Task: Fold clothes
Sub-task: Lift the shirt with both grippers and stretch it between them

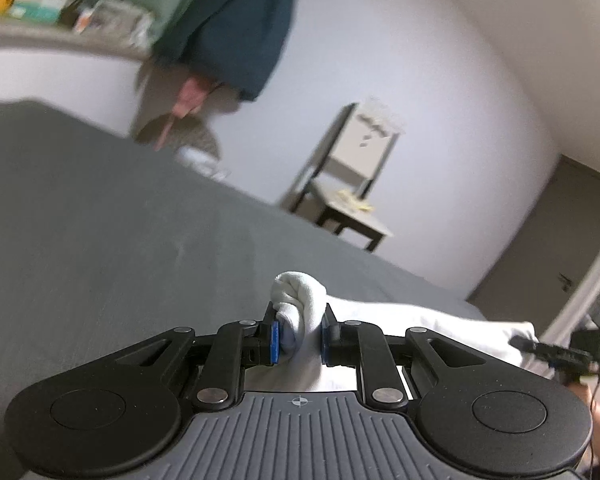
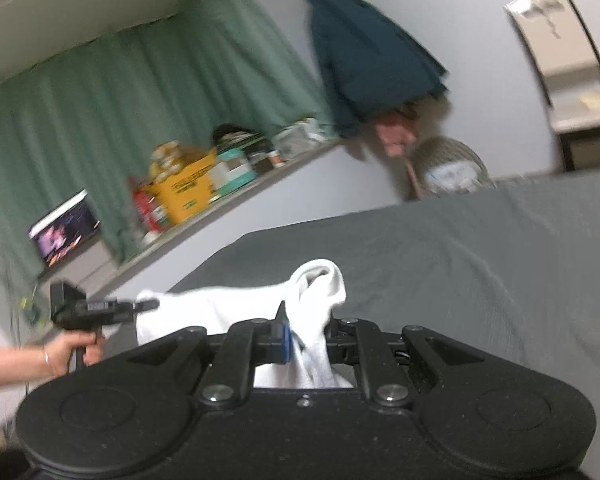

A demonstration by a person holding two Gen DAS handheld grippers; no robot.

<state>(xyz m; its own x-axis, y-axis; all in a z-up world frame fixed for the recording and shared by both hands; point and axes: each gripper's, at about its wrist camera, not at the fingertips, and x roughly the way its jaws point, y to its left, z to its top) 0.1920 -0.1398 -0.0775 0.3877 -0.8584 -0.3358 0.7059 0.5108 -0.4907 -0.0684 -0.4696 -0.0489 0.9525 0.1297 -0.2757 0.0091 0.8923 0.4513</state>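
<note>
A white garment is stretched between both grippers above the dark grey bed. My left gripper is shut on a bunched corner of it. My right gripper is shut on another bunched corner, and the white garment spans from there to the left. The left gripper, held in a hand, shows at the cloth's far end in the right wrist view. The right gripper shows at the far end in the left wrist view.
The grey bed spreads ahead. A dark blue jacket hangs on the wall, with a chair beside the bed. A shelf with boxes runs under a green curtain. A laptop is at the left.
</note>
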